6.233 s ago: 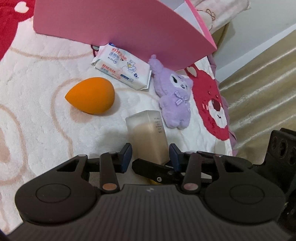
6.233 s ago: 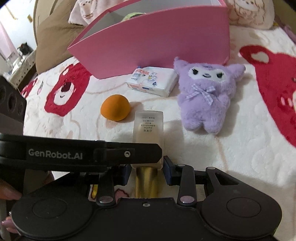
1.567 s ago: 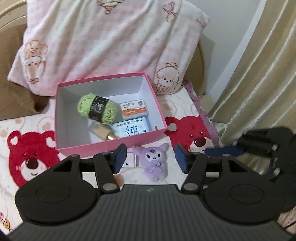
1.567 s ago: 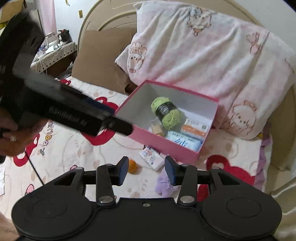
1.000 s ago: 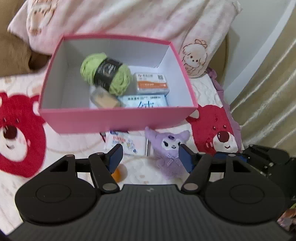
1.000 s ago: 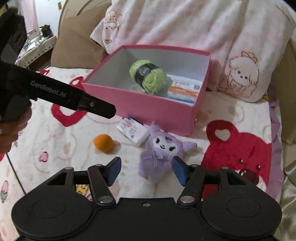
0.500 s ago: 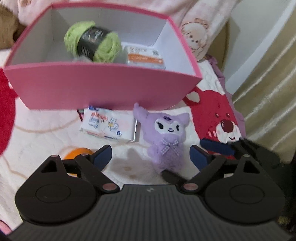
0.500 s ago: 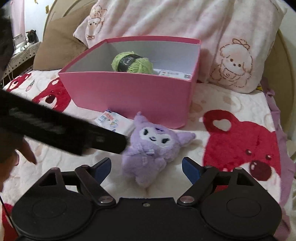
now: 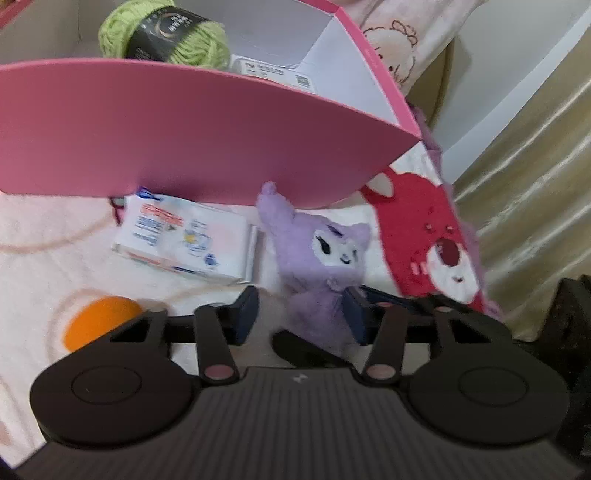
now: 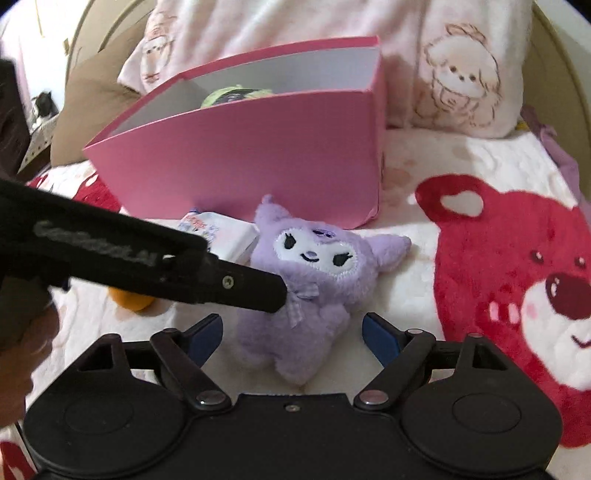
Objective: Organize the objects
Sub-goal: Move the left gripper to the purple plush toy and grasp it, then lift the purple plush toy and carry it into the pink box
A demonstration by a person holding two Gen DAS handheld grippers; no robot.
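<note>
A purple plush toy [image 9: 317, 258] [image 10: 314, 266] lies on the bear-print blanket just in front of the pink box [image 9: 184, 129] [image 10: 258, 147]. My left gripper [image 9: 301, 314] straddles the plush's body. Its jaws are closing; the right pad touches the fur and a gap shows at the left pad. In the right wrist view one of its fingers [image 10: 258, 284] reaches the plush's bow from the left. My right gripper [image 10: 293, 336] has the plush's legs between its jaws, which are closing with gaps on both sides. A tissue pack [image 9: 184, 236] and an orange sponge [image 9: 99, 321] lie to the left.
The box holds green yarn [image 9: 162, 33] and a small white pack [image 9: 273, 70]. A pink pillow [image 10: 461, 66] leans behind the box. The bed's edge and a beige curtain [image 9: 535, 184] run along the right. A person's hand [image 10: 22, 332] holds the left gripper.
Both grippers have sunk toward the blanket and closed in on the plush. The left jaws have narrowed from wide apart, and the right jaws have narrowed slightly around it.
</note>
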